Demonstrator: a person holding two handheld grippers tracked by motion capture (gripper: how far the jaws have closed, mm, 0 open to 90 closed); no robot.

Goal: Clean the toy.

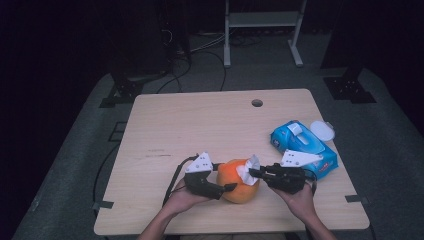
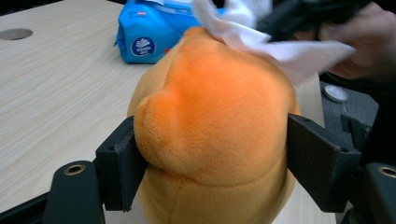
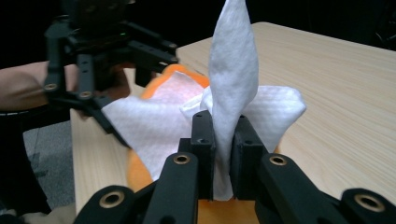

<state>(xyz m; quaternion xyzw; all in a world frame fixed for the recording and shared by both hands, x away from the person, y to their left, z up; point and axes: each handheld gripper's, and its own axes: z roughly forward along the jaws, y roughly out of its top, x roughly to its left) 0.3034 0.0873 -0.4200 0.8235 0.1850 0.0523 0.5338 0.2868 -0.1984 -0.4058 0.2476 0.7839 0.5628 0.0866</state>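
- Orange plush toy (image 1: 238,181) resting on the light wooden surface (image 1: 190,125), close to the near edge and a little right of its middle.
- Left tool (image 1: 227,187) coming in from the left, jaws set against both flanks of the plush toy (image 2: 212,135); in the left gripper view, black pads (image 2: 122,163) pressing into the soft fabric, so grasping the toy. No earlier picture to judge any change in that grip.
- Right tool (image 1: 254,173) coming in from the right, clenched on a white wet wipe (image 1: 248,169); in the right gripper view, pads (image 3: 204,140) pinching a bunched fold of the wipe (image 3: 229,88), one pointed end standing upright above the jaws, the rest spread flat over the top of the toy (image 3: 173,72).
- Wipe touching the upper right part of the toy; in the left gripper view, wipe (image 2: 280,46) draped over the crown.
- Blue wet-wipe pack (image 1: 302,147) lying near the right edge of the surface, just beyond the right tool, flap lifted.
- White round lid (image 1: 322,131) at the right edge, just beside the far end of the pack.
- Small round hole (image 1: 257,103) in the surface near the far edge, well apart from the toy.
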